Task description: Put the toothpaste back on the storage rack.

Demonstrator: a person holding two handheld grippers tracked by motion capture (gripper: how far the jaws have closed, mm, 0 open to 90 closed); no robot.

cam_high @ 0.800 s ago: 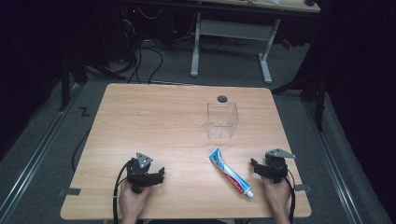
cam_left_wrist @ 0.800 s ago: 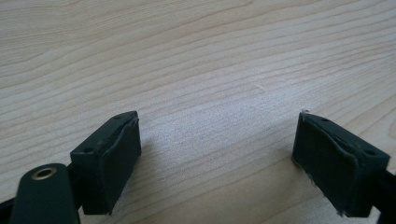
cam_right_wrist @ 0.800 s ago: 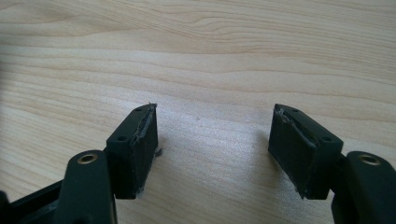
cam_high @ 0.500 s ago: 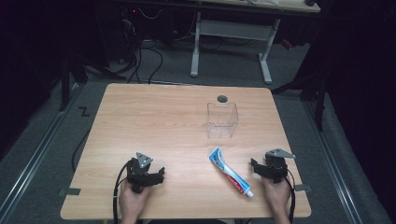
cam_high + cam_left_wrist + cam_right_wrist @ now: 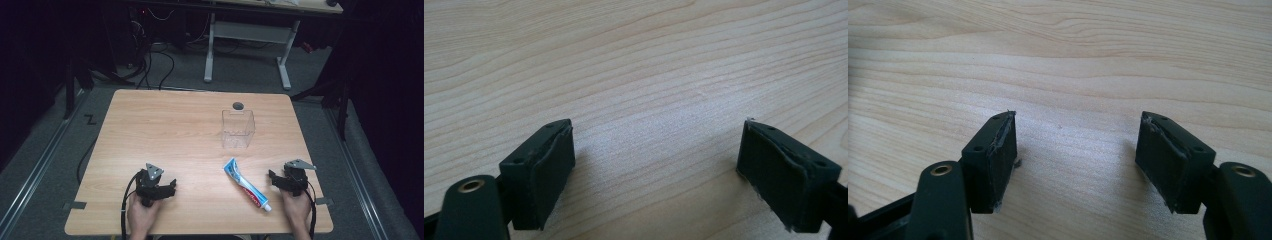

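1. The toothpaste tube lies flat on the table, near the front edge and right of the middle. It runs on a slant, with its wide blue crimped end toward the far side and its white cap end toward me and to the right.
2. My right gripper rests on the table just beside the tube, to the right of it and not touching it. Its jaws point left toward the tube.
3. In the right gripper view, my right gripper has its jaws spread wide, with bare wood between the two black pads and nothing pinched.
4. My right hand holds that gripper from the front edge, and its cable trails back past my wrist.
5. A clear box stands upright farther back on the table, well beyond the tube's blue end.
6. A small dark hole sits in the table just behind the box.
7. My left gripper rests far to the left of the tube, near the front edge, with my left hand behind it.
8. In the left gripper view, my left gripper is also spread wide over bare wood, holding nothing.
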